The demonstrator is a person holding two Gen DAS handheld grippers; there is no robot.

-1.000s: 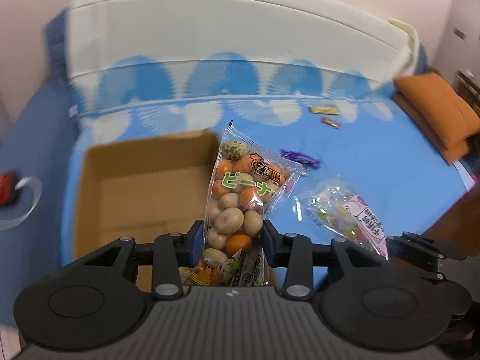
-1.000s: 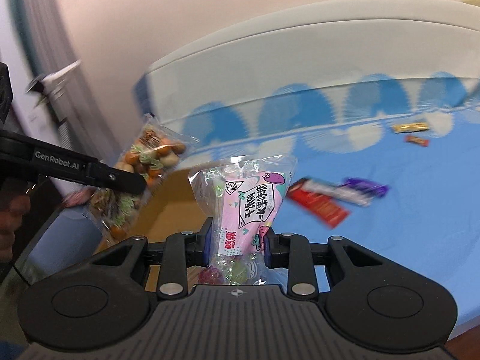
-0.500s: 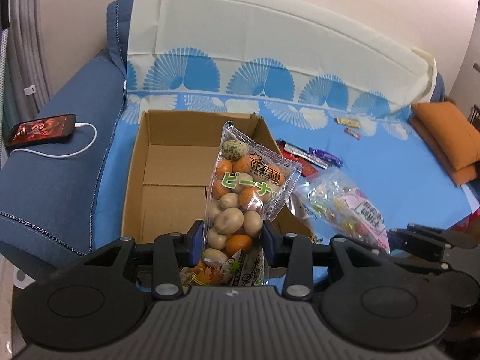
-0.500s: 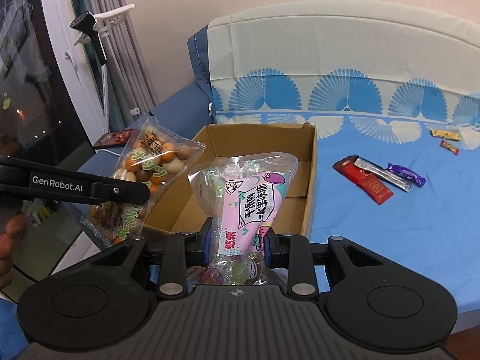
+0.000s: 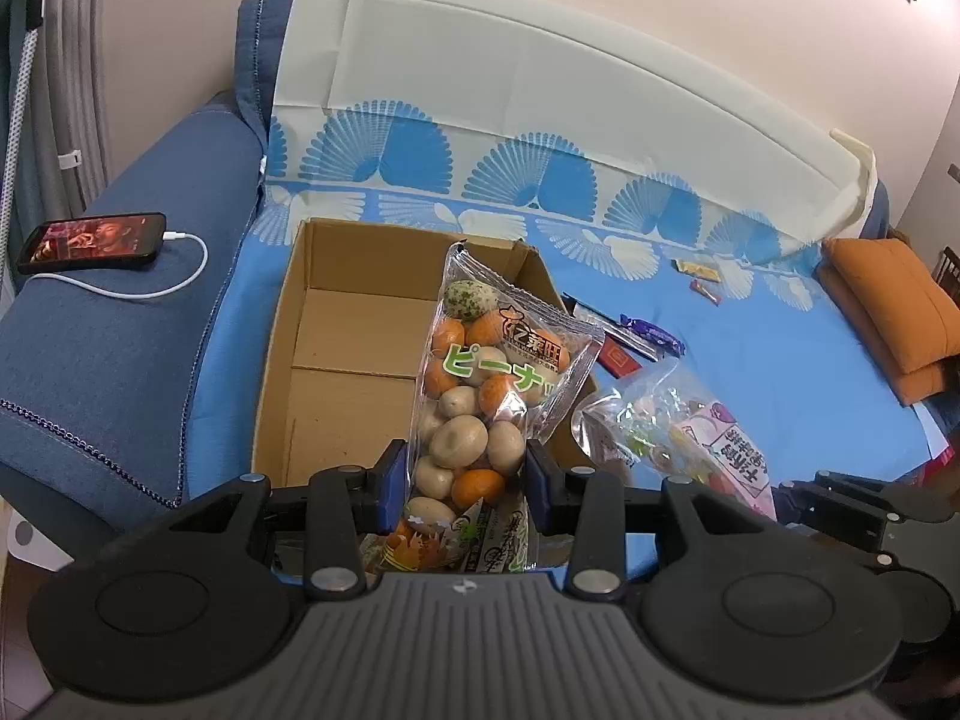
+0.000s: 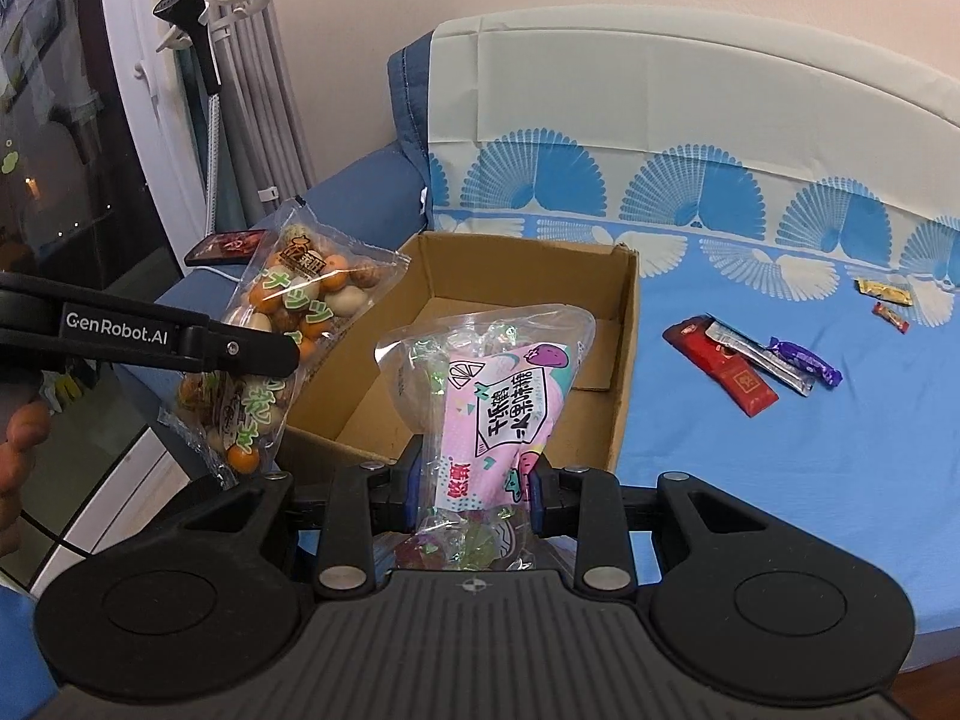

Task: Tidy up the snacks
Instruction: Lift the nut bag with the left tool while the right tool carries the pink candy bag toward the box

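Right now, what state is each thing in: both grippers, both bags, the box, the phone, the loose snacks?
left gripper: shut on peanut bag, held upright
right gripper: shut on candy bag, held upright
cardboard box: open, nothing visible inside
phone: screen lit, cable plugged in
loose snacks: lying on blue sheet, outside box

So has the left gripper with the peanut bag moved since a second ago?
Yes. The left gripper, shut on the peanut bag, swung left: the cardboard box now sits centred ahead, with the phone in view.
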